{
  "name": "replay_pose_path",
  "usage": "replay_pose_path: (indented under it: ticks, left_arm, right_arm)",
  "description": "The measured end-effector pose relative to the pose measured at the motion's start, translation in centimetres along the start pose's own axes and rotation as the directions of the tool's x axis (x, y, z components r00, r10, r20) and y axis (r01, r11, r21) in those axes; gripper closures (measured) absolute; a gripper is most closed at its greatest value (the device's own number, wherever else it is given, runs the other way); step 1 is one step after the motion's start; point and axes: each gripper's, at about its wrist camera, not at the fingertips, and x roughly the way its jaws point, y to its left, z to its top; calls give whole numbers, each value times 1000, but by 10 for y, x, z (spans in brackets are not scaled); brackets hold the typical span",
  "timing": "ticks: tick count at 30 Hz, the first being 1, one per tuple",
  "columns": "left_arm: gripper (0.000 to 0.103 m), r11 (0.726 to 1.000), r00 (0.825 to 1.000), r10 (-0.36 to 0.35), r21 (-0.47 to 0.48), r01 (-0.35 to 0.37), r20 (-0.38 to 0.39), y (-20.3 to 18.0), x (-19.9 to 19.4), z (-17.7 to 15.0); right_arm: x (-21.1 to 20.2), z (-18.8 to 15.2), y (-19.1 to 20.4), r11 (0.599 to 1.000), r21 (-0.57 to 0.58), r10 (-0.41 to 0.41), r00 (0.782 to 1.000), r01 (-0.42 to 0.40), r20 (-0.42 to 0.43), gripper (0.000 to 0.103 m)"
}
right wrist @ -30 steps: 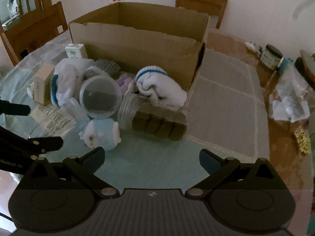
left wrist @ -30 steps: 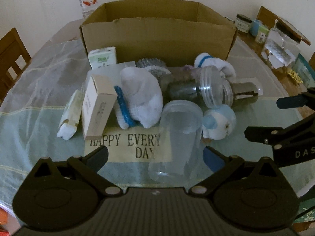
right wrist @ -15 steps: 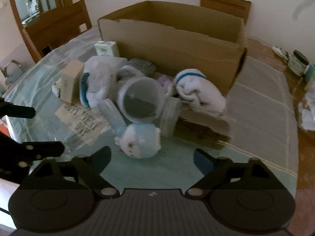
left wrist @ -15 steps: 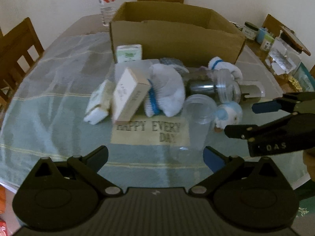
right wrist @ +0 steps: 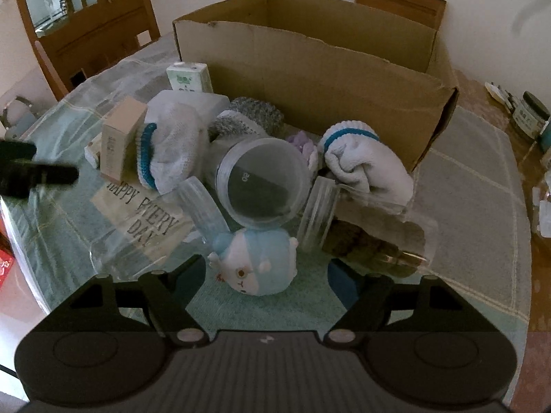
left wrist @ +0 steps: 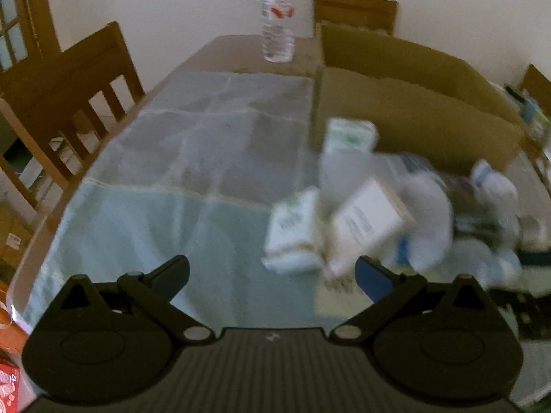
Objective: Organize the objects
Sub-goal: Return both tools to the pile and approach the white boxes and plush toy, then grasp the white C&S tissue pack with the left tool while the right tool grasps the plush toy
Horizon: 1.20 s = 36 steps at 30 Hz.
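Both the left gripper (left wrist: 272, 270) and the right gripper (right wrist: 267, 273) have their jaws wide apart, holding nothing.

The bench (right wrist: 482, 172) is covered by a pale green and grey checked cloth (left wrist: 193, 158), with bare brown wood at its far end and right edge. On it stands an open cardboard box (right wrist: 310, 79). In front of the box lies a heap: a plush toy (right wrist: 256, 265), a clear cup (right wrist: 199, 206) on its side, a jar (right wrist: 372, 241) on its side, a card (right wrist: 144, 213) reading "HAPPY EVERY DAY", a white pack (left wrist: 292, 230). A water bottle (left wrist: 277, 31) stands at the far end, and a dark jar (right wrist: 528, 113) at the right edge.
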Motion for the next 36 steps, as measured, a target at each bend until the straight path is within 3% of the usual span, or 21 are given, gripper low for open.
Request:
replay_pose_path:
  ticks: [13,24,29,36]
  left_arm:
    - [1,1000,998,-5,-15,4,-68,17,47,7]
    - [1,992,986,128,4,-128,-109,51,54,5]
    - [1,989,983,140,-31,-144,-116,65,50,6]
    - [1,998,998,5,-67,-9,-59,43,41,15]
  right_arm:
    - [8,3,3,1000,23,-18,999,19,-28,21]
    - [11,3,3,999,31,-25,999,26,-36,21]
    - [10,0,0,999,11,-52,997,53,-49,21]
    - [9,-4,1,999,-3,-43,998,43,-45,27]
